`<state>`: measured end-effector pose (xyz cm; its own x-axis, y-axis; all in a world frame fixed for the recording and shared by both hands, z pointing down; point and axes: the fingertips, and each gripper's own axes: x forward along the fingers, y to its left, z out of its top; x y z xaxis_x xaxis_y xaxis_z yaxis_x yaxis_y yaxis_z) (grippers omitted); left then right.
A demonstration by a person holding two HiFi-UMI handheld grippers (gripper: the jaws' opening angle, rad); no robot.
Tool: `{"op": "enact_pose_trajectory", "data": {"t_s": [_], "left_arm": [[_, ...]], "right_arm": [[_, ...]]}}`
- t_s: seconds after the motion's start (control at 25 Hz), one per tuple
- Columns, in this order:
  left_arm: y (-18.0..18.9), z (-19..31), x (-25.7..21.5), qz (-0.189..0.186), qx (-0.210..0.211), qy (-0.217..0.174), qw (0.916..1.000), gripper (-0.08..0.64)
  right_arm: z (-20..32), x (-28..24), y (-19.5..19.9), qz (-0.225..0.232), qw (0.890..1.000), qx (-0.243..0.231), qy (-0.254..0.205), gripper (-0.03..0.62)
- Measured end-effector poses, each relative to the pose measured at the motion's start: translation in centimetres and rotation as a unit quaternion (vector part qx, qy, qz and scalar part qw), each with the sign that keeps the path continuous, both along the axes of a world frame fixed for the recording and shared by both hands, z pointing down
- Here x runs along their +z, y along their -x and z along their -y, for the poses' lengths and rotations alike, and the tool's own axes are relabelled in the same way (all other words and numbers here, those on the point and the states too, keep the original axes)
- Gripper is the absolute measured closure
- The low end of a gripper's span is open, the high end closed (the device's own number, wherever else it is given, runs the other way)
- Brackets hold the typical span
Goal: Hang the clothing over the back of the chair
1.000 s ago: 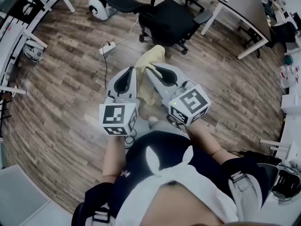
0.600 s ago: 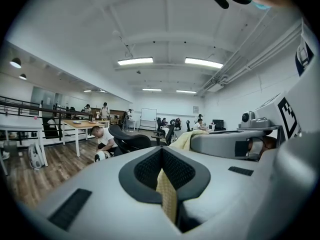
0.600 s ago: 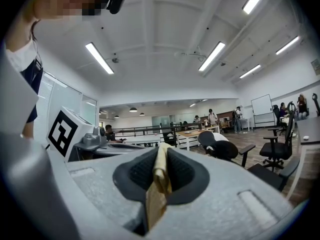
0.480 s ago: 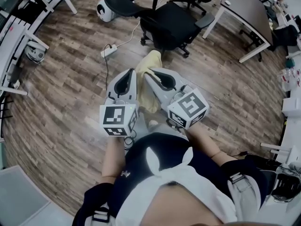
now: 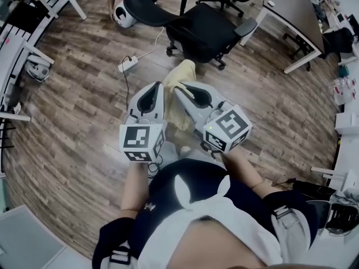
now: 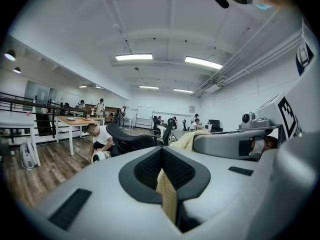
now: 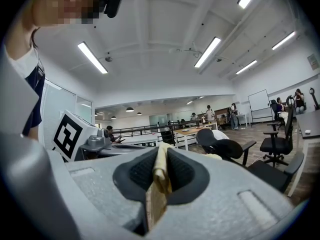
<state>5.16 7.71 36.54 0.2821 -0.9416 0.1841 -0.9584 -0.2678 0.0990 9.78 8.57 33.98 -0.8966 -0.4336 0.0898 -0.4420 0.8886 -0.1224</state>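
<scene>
Step in hand, as I judge it: the carry, with the clothing [image 5: 180, 74] held up and not yet at the chair [image 5: 205, 27]. My left gripper [image 5: 154, 89] is clamped on one edge of the pale yellow fabric; its own view shows a strip of cloth [image 6: 167, 196] pinched between pads that are nearly together. My right gripper [image 5: 182, 89] is closed on another fold in the same way, with the fabric [image 7: 160, 171] bunched up out of the narrow slot between its pads. The two sit side by side, just apart. The garment hangs between and ahead of them over the wooden floor [image 5: 84, 94], touching nothing else that I can see.

The black chair stands at the far side, well apart from the cloth and slightly to the right. A dark, back-shaped panel [image 5: 147, 9] lies to its left. I cannot tell whether that is this chair's reclined back or part of a second one. A person [image 6: 102, 136] crouches just beyond it.

Next, I think, comes closing the gap to the chair and lifting both grips above the top edge of the back. I should spread them apart so the cloth opens out, then lay it across before letting go. A power strip [image 5: 128, 65] and its cord lie on the floor to the left of my path.
</scene>
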Motion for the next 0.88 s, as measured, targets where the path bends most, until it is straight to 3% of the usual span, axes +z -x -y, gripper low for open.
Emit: {"op": "enact_pose_trajectory", "data": {"t_s": [0.88], "left_arm": [[12.4, 7.1, 1.9, -0.016, 0.008, 0.016, 0.9997, 0.554]], "right_arm": [[6.8, 1.7, 13.1, -0.012, 1.000, 0.002, 0.014, 0.565]]}}
